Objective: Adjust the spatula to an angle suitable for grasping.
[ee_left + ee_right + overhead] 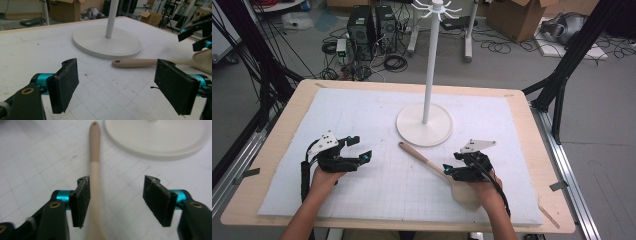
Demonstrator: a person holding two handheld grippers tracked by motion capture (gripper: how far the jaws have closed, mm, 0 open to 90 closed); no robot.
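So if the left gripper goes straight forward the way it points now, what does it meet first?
Probably the wooden spatula's handle, lying across the line of the open left gripper. The stand's round white base lies behind it. Depth is hard to judge.

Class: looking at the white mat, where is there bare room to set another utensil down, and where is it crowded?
Free: the far left of the mat, beyond the left claw, and the far right corner. Crowded: the middle, where the wooden spatula lies by the stand's round base at the right claw.

Both my grippers, left gripper [357, 149] and right gripper [451, 171]: black bodies, teal collars behind speckled black foam pads [81, 200], brass rivets, grey three-cornered top plates, black cables trailing. Forearms bare, no sleeves.
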